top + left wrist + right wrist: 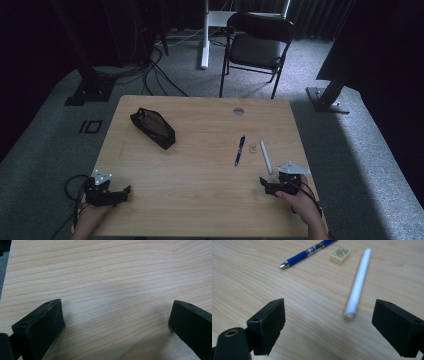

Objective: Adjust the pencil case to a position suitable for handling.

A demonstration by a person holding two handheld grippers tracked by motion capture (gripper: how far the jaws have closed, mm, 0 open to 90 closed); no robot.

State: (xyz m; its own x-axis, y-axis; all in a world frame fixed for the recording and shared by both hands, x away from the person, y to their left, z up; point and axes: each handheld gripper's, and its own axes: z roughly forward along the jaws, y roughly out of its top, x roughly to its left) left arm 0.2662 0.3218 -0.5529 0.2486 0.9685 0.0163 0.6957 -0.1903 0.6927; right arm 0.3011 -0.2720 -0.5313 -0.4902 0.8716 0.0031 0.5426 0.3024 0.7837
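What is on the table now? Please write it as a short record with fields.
surface: wooden table
left gripper: open, over bare wood, holds nothing
right gripper: open, pointing at the white stick
white stick: lying flat, nearest the right gripper
eraser: between pen and stick
blue pen: lying flat
black pouch: far left part of the table

Away from your work
You've a black pouch (pixel 153 128) lying on the far left of the wooden table (pixel 200 170); beyond it stand a folding chair (pixel 257 45) and cables (pixel 159 75) on grey carpet (pixel 45 150).
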